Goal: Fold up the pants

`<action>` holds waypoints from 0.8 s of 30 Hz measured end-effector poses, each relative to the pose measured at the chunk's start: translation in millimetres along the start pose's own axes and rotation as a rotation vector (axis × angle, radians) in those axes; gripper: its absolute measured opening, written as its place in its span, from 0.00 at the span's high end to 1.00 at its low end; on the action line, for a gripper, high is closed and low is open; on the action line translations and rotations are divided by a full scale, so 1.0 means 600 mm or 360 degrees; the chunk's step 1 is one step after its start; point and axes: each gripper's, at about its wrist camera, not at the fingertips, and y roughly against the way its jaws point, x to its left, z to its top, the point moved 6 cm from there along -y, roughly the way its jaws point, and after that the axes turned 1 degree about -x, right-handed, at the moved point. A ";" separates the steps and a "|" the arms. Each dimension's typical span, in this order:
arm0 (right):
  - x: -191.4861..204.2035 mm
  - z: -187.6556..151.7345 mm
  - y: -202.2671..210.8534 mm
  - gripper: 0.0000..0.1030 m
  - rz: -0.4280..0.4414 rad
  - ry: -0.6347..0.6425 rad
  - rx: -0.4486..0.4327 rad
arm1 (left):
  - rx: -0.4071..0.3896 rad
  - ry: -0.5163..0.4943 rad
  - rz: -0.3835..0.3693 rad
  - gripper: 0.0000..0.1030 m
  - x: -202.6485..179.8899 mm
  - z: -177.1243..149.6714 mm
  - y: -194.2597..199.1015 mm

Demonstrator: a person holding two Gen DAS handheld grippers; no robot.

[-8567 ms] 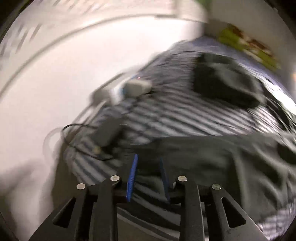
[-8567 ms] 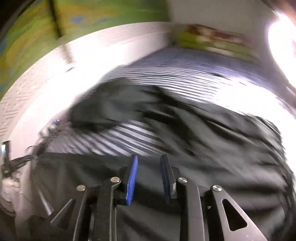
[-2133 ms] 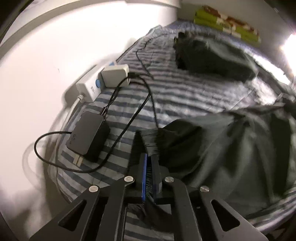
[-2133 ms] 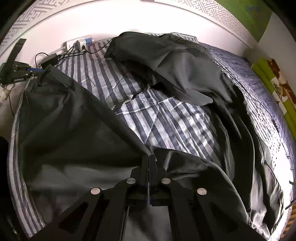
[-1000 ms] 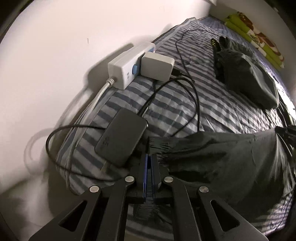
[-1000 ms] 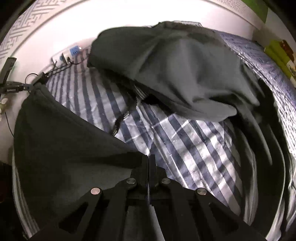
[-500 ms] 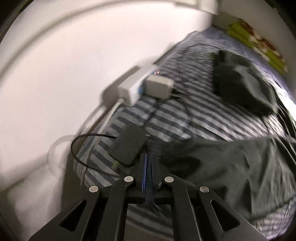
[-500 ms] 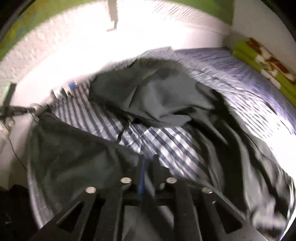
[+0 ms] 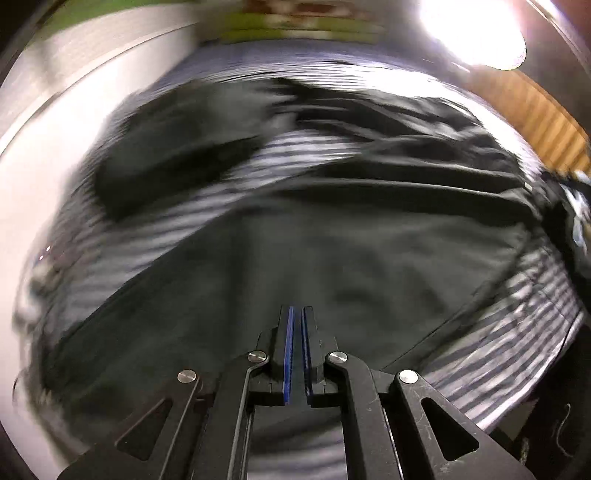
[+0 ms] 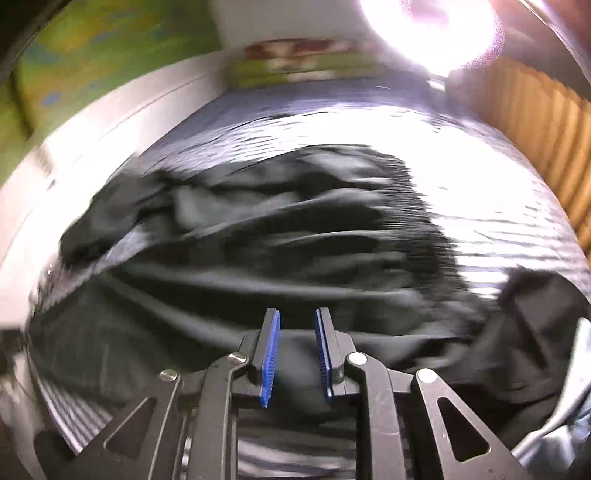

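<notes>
Both views are heavily motion-blurred. The dark pants lie spread flat across the striped bedsheet, covering most of the near half of the bed in the left wrist view. Their cloth runs from the lower left of that view to the right, with folds bunched along the far edge. A second dark garment sits further back on the left, near the white wall, apart from the pants with striped sheet showing between them.

The left gripper points down over the pants. Its blue pads are clenched almost together with only a thin slit between them, and no cloth is visible in that slit, though blur makes this hard to confirm.

The right gripper also hangs over the pants. Its jaws are opening, the blue pads stand clearly apart, and nothing is pinched between them; dark cloth lies below the gap, not in it. In this view the pants stretch across the middle of the bed with crumpled folds beyond. More dark fabric is heaped at the right edge. A bright light glares at the top, with a green patterned pillow at the far end of the bed.
</notes>
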 end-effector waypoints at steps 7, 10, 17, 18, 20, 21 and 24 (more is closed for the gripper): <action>-0.115 0.056 -0.039 0.75 -0.0237 -0.0074 0.0064 | 0.0187 -0.0301 -0.0298 0.95 -0.214 0.012 -0.106; -0.151 0.047 -0.048 0.66 -0.0205 -0.0154 0.0136 | 0.0244 -0.0443 -0.0317 0.91 -0.256 -0.015 -0.118; -0.246 -0.009 -0.048 0.56 -0.0191 -0.0368 0.0276 | 0.0300 -0.0449 -0.0330 0.88 -0.261 -0.026 -0.126; -0.253 -0.015 -0.052 0.55 -0.0142 -0.0416 0.0295 | 0.0308 -0.0454 -0.0322 0.87 -0.260 -0.027 -0.124; -0.252 -0.021 -0.062 0.53 -0.0084 -0.0448 0.0320 | 0.0282 -0.0479 -0.0267 0.87 -0.259 -0.026 -0.112; -0.251 -0.023 -0.070 0.53 -0.0078 -0.0447 0.0337 | 0.0247 -0.0478 -0.0273 0.83 -0.262 -0.023 -0.098; -0.248 -0.024 -0.085 0.52 -0.0055 -0.0483 0.0367 | 0.0182 -0.0509 -0.0381 0.47 -0.295 -0.017 -0.060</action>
